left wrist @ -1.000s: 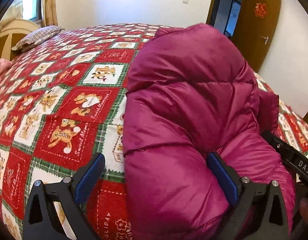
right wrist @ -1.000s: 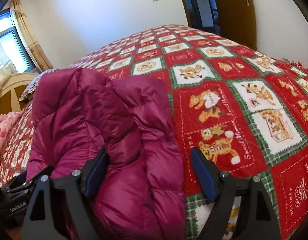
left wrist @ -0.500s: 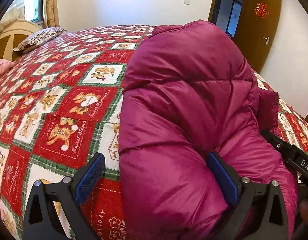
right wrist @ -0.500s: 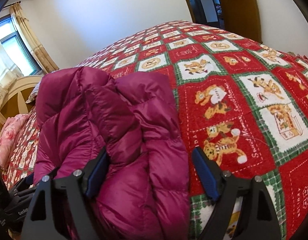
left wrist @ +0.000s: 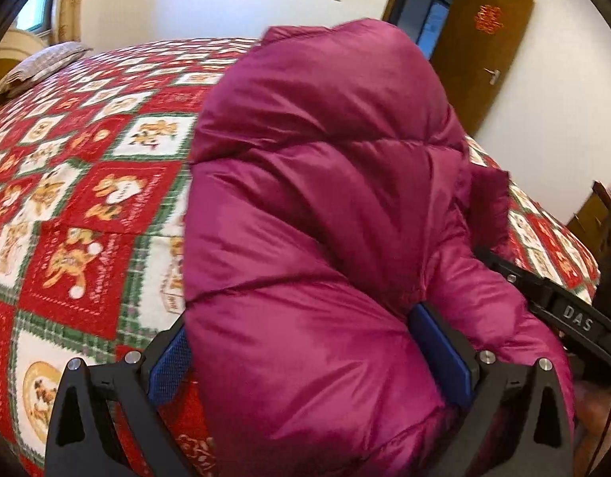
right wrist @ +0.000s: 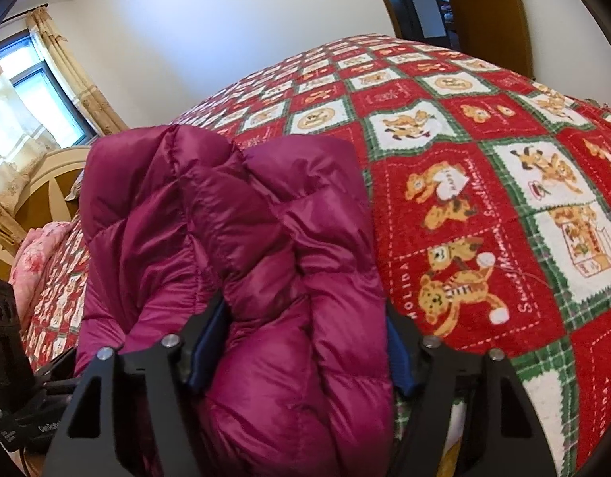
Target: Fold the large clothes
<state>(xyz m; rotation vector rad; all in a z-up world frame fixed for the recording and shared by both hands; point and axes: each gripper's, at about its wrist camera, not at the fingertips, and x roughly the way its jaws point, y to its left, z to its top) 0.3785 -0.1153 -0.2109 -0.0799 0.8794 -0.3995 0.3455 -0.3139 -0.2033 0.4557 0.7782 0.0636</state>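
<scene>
Left wrist view, 9 o'clock: bare quilt [left wrist: 87,206] with red and white bear squares, lots of free room out to the pillow [left wrist: 39,65] at 10 o'clock. Centre: magenta down jacket [left wrist: 329,214], bundled up, its left edge running 12 to 6. Left gripper [left wrist: 311,353] clamps the jacket's near bulge, both blue pads pressed into the fabric. At 3 o'clock the right gripper's black body shows behind the jacket; open door [left wrist: 480,47] at 1 o'clock.

Right wrist view: jacket fills 9 to 6 o'clock, headboard [right wrist: 47,183] and window [right wrist: 31,95] behind it. Right gripper [right wrist: 301,346] jaws closing, jacket fold between them, pads touching its sides. Jacket's right edge runs 12 to 6; from there to 3 o'clock, open quilt right up to the bed's far edge.
</scene>
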